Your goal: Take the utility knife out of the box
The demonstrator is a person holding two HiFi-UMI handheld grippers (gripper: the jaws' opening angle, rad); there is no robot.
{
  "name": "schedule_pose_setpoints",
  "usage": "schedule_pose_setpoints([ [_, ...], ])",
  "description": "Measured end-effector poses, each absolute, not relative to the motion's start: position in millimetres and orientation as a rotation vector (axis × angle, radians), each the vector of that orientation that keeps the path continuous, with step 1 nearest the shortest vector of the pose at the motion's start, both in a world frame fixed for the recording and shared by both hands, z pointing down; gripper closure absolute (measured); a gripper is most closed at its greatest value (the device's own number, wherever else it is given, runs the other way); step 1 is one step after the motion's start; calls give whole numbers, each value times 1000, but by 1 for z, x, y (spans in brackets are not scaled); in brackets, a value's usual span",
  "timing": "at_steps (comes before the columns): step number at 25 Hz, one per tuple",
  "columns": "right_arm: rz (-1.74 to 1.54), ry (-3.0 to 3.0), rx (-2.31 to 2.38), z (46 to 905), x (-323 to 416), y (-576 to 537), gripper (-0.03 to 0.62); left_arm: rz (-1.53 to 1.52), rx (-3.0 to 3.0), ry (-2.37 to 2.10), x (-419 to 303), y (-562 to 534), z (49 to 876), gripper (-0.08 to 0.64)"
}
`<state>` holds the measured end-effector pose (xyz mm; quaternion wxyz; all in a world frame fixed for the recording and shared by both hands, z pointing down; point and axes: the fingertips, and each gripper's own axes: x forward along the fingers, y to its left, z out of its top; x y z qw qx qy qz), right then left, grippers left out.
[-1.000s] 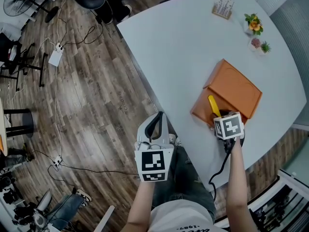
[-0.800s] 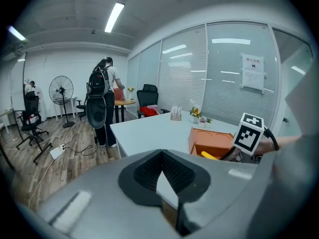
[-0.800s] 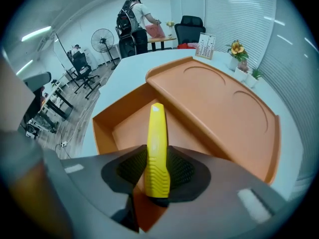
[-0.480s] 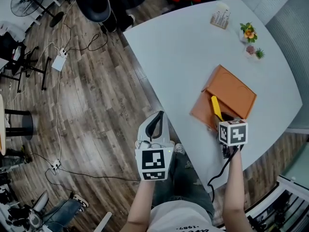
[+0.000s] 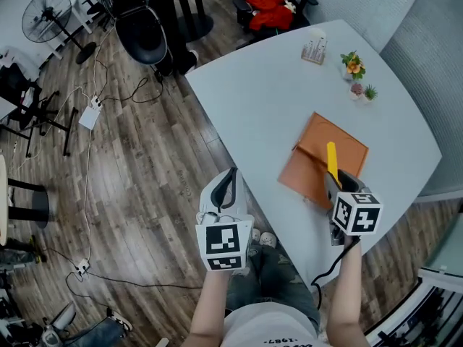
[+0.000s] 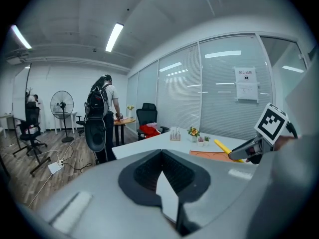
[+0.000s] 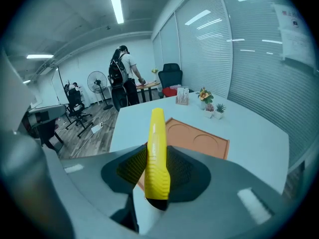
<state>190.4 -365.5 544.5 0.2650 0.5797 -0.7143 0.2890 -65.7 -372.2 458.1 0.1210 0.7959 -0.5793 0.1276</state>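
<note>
Grasping the utility knife (image 5: 332,157), right gripper (image 5: 333,185) points it lengthwise away over box (image 5: 307,170); left gripper (image 5: 228,182) clenched.

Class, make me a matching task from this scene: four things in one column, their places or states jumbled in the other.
1 utility knife; 2 orange box; 3 left tool; 4 flowering plant
A shut, holding nothing; B lying on the table; C near the table's far edge; D clamped in the right tool
Pairs: 1-D, 2-B, 3-A, 4-C
</note>
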Motion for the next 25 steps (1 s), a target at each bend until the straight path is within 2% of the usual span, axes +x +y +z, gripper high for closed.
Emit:
schedule_pose_setpoints([
  [14, 519, -2073, 1870, 423, 199, -348, 437, 183, 2462, -1766, -63, -376, 373, 560],
  [25, 352, -2124, 2003, 368, 203, -336, 437, 82, 2511, -1808, -62, -373, 324, 560],
])
